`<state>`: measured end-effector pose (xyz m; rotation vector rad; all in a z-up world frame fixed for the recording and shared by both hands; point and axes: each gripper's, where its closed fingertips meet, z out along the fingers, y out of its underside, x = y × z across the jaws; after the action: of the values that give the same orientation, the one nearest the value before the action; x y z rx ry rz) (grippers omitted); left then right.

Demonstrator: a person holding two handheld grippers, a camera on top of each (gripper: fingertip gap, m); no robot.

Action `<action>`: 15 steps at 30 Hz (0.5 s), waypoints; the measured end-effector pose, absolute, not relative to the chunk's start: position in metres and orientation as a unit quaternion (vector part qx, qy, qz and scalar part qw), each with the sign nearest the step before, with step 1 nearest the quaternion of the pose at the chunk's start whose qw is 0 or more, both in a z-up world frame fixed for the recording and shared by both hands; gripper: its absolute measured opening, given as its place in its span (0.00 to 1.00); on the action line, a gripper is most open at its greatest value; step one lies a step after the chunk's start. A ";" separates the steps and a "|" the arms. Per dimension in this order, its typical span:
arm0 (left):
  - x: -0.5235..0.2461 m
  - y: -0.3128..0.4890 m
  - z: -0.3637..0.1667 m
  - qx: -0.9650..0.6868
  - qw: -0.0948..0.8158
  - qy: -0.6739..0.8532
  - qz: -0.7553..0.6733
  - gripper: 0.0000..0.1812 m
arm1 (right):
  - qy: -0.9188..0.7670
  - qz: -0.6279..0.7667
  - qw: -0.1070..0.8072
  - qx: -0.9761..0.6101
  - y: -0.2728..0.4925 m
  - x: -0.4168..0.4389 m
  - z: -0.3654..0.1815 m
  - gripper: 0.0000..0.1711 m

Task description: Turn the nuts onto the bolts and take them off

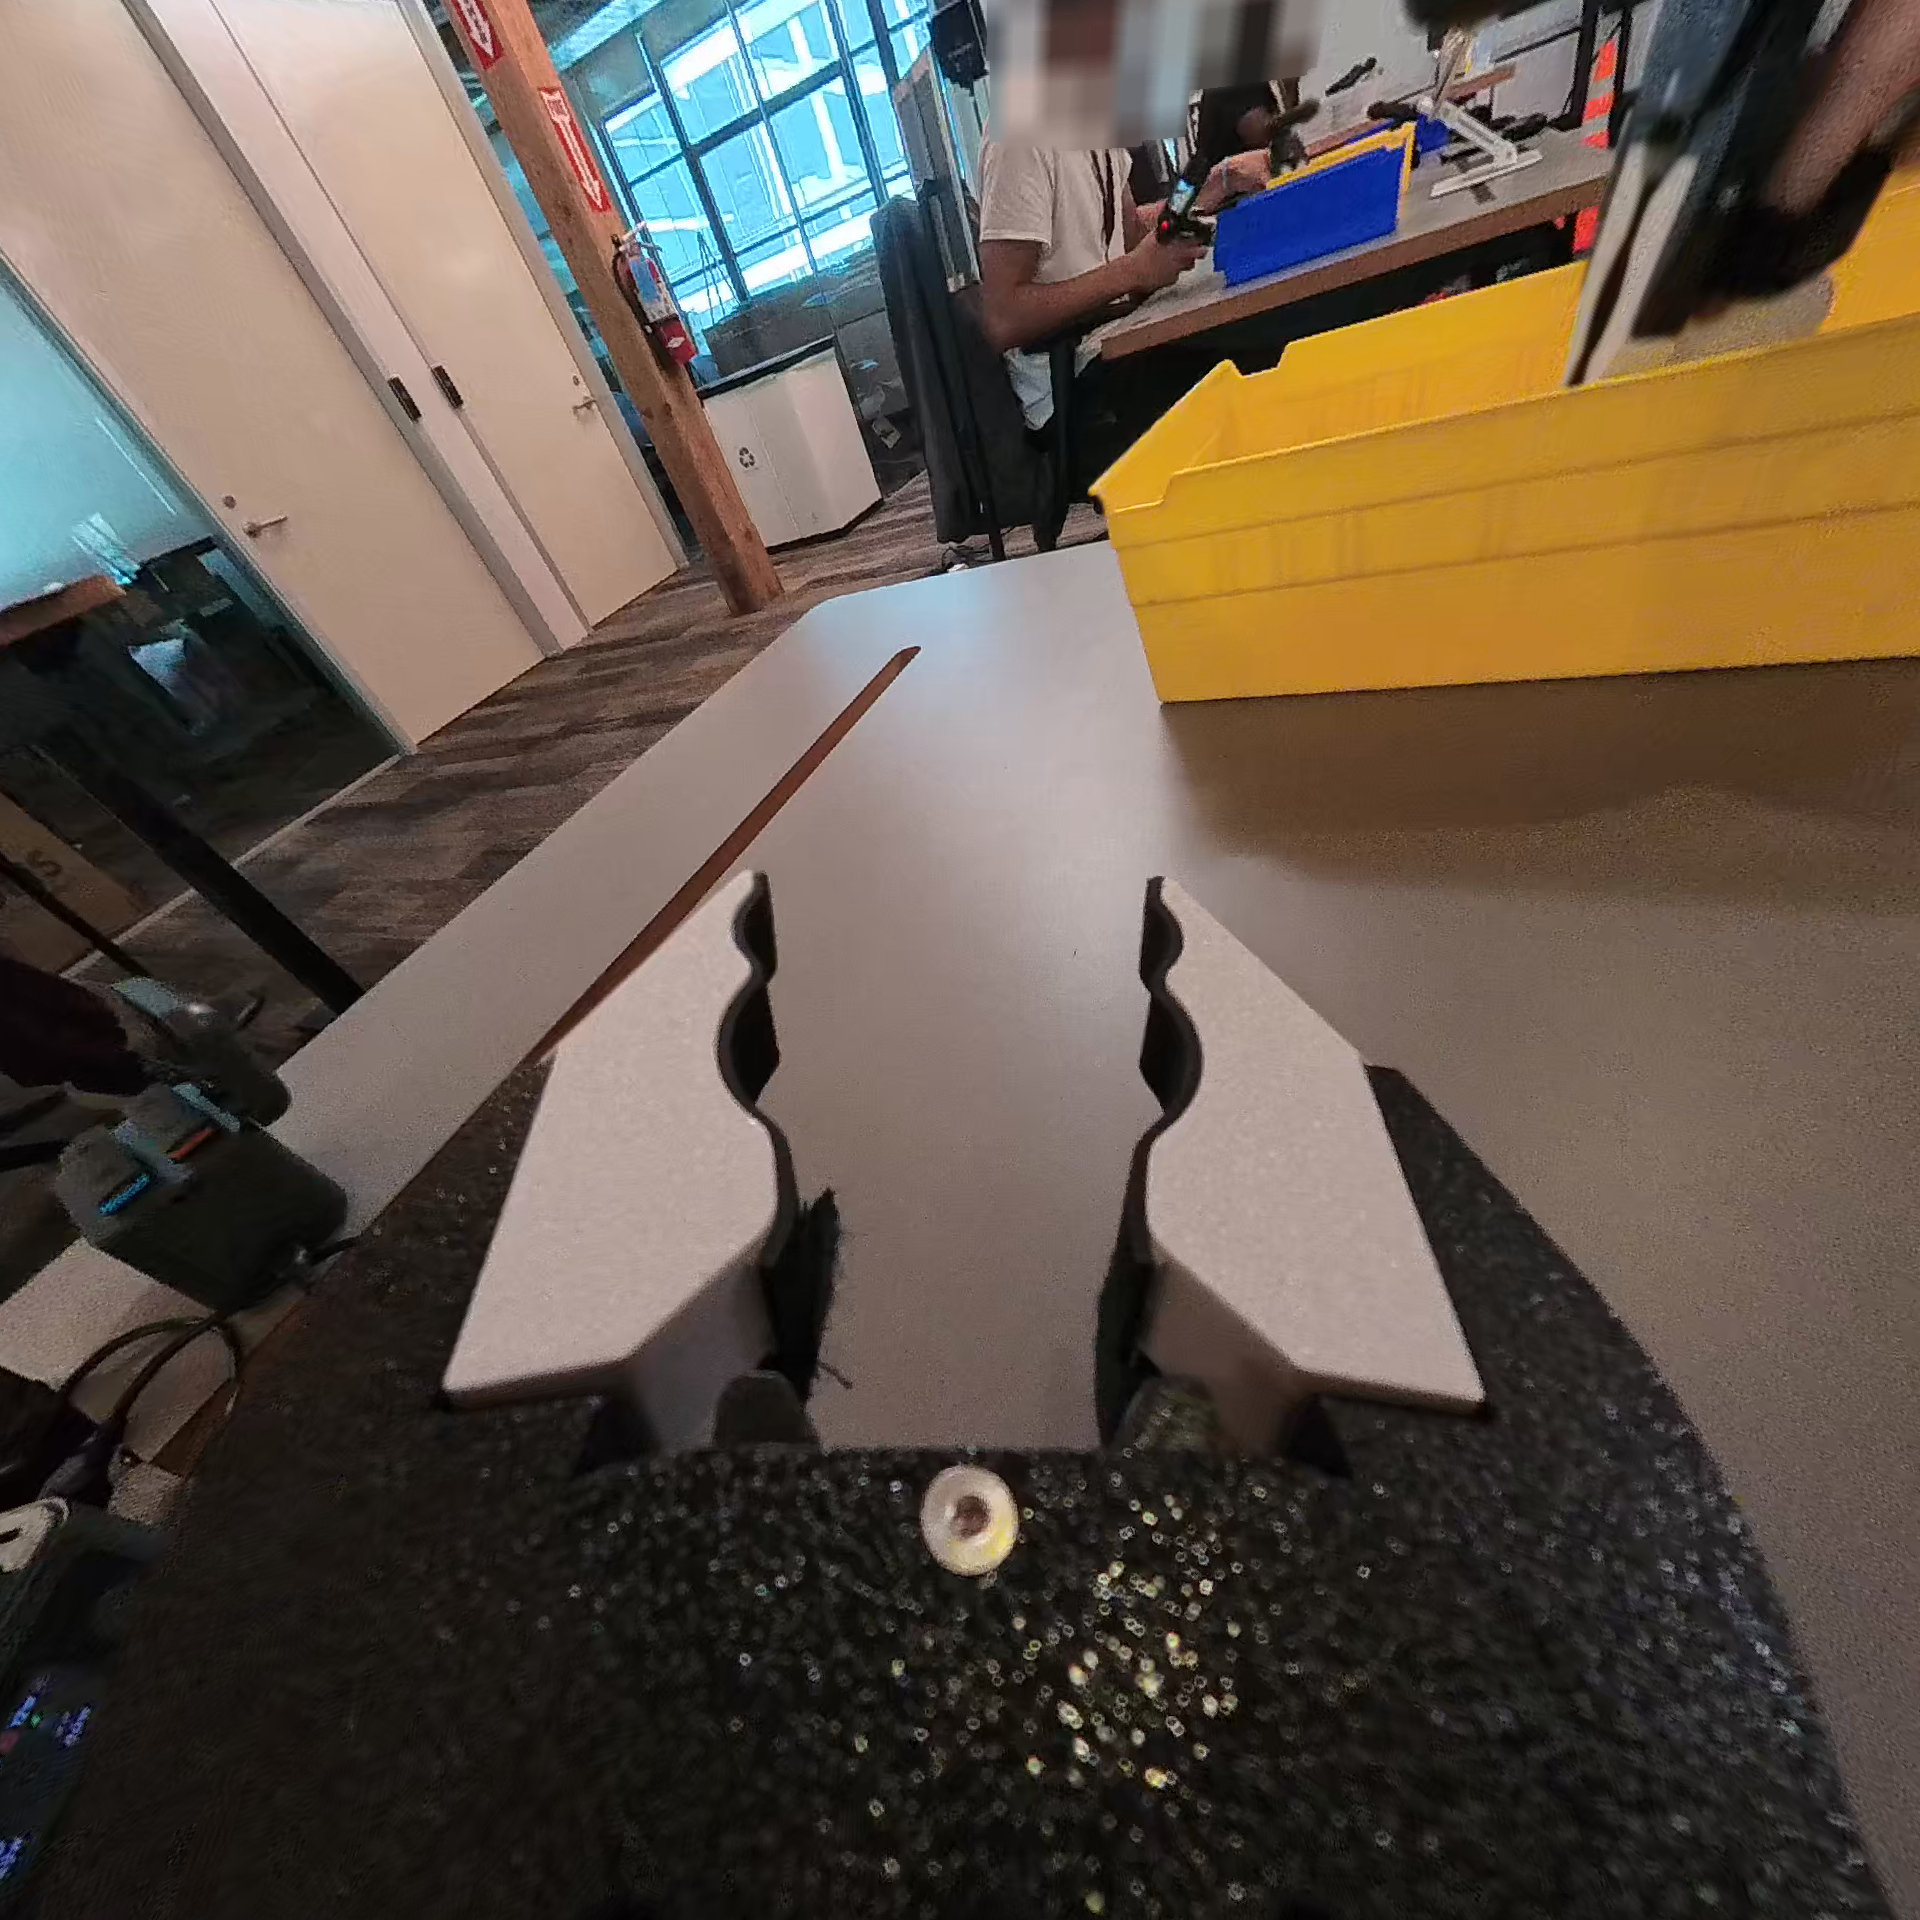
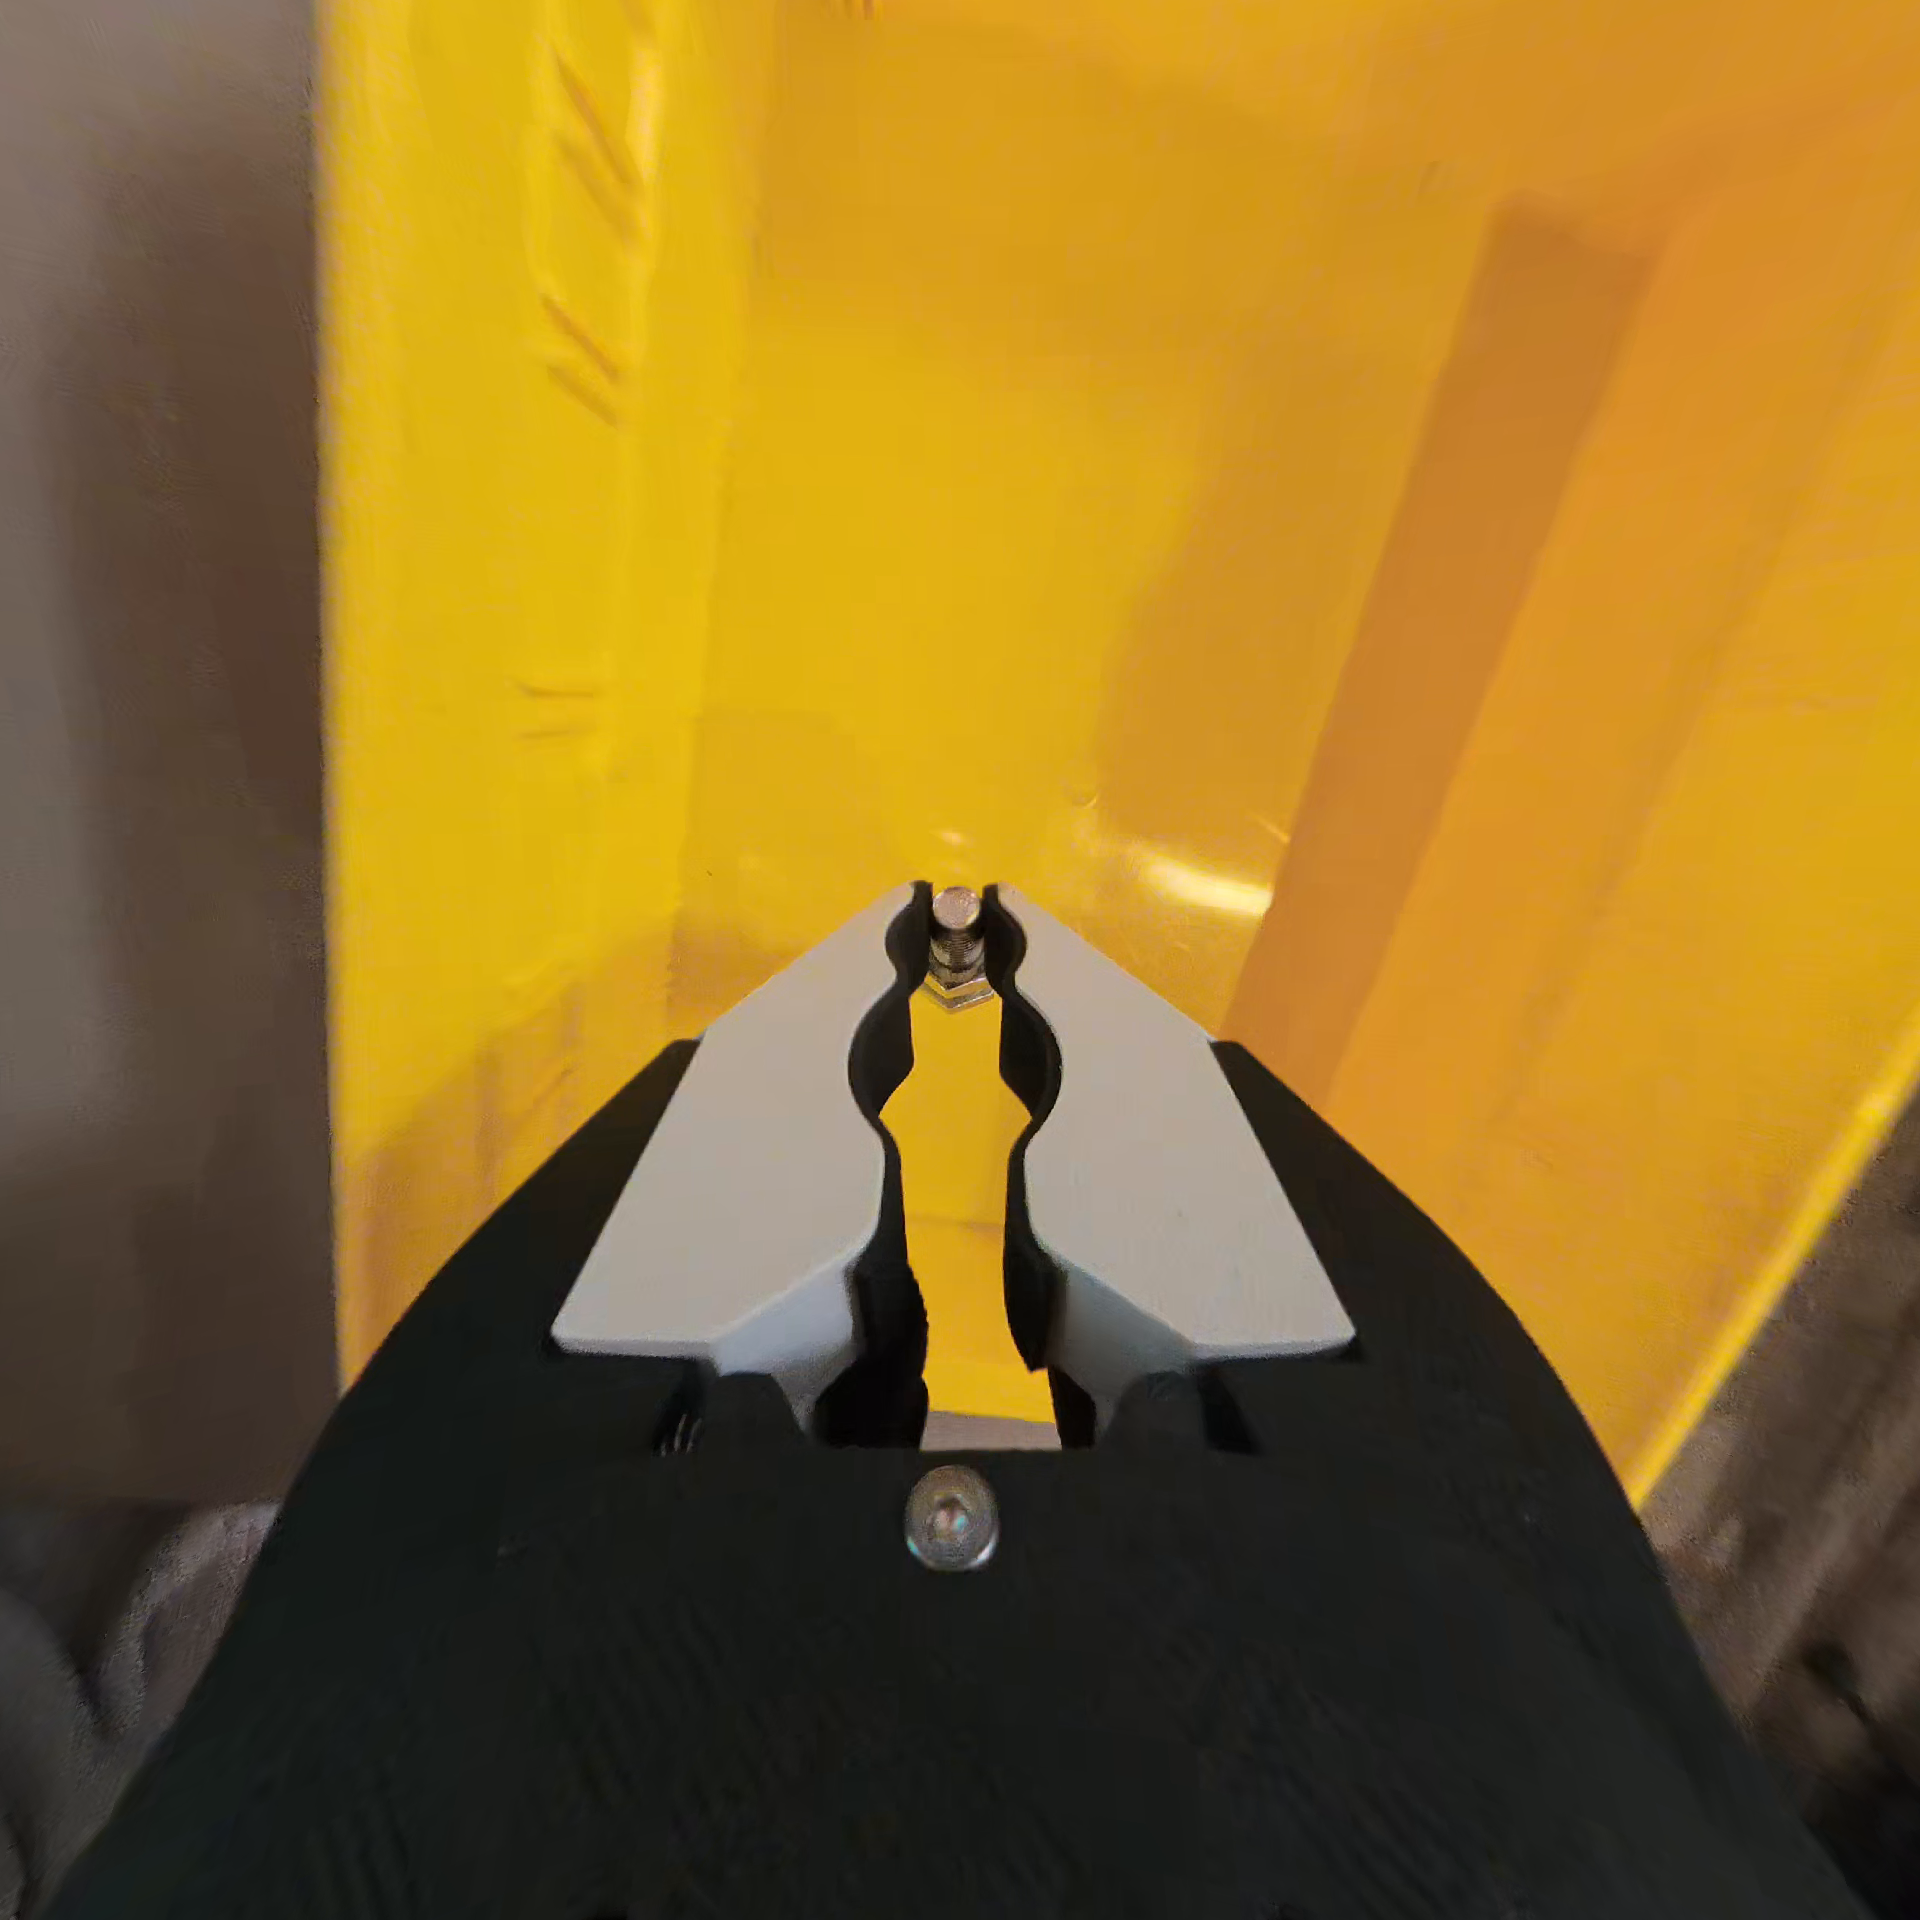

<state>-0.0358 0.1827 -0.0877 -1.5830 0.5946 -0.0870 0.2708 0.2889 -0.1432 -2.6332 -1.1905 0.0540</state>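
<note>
Bolt (image 2: 955, 928) half-hidden between right tool (image 2: 956, 902) tips, nut (image 2: 958, 987) below.

The left gripper (image 1: 956, 904) is held low and level, its two grey fingers (image 1: 665, 1122) spread wide with nothing between them. The right gripper (image 2: 957, 902) is raised higher and tipped steeply downward, its jaws drawn in until the tips nearly meet, pinching something small and metallic at the very end. In the left wrist view it shows at the upper right, blurred.
</note>
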 end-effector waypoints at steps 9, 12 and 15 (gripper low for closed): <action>-0.047 0.185 -0.084 -0.709 0.667 0.211 -0.091 0.39 | -0.402 0.000 0.056 -0.914 0.290 0.275 -0.181 0.08; -0.047 0.186 -0.087 -0.714 0.662 0.208 -0.094 0.41 | -0.397 -0.003 0.060 -0.916 0.293 0.274 -0.184 0.13; -0.046 0.186 -0.087 -0.713 0.662 0.210 -0.096 0.41 | -0.393 -0.016 0.073 -0.917 0.297 0.278 -0.183 0.19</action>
<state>-0.0460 0.1859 -0.0868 -1.6127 0.4752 -0.2164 0.2780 0.2974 -0.1827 -2.7526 -1.1799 -0.0493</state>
